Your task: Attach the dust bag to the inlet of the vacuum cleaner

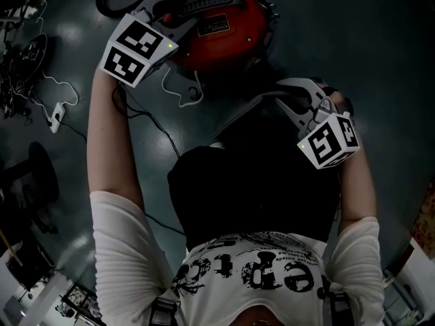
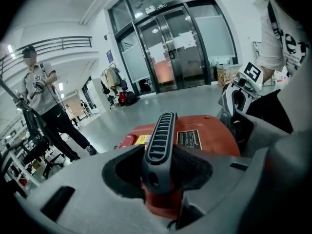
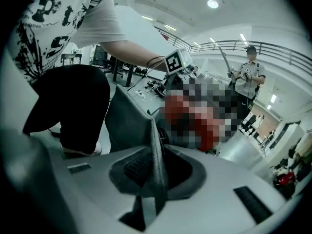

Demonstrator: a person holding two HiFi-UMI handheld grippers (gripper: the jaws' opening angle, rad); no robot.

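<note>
Dust bag (image 3: 127, 123) looks not yet attached: right gripper (image 3: 151, 179) pinches its grey edge, at 5 o'clock from the red vacuum cleaner (image 1: 217, 29); left gripper (image 2: 161, 179) clamps the handle (image 2: 160, 140) at 12 o'clock

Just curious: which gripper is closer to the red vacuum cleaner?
Left. The left gripper clasps the vacuum cleaner by its handle; the right gripper holds the dust bag nearby.

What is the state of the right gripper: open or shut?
Shut. The right gripper pinches the thin edge of the grey dust bag between its jaws, with no gap showing.
</note>
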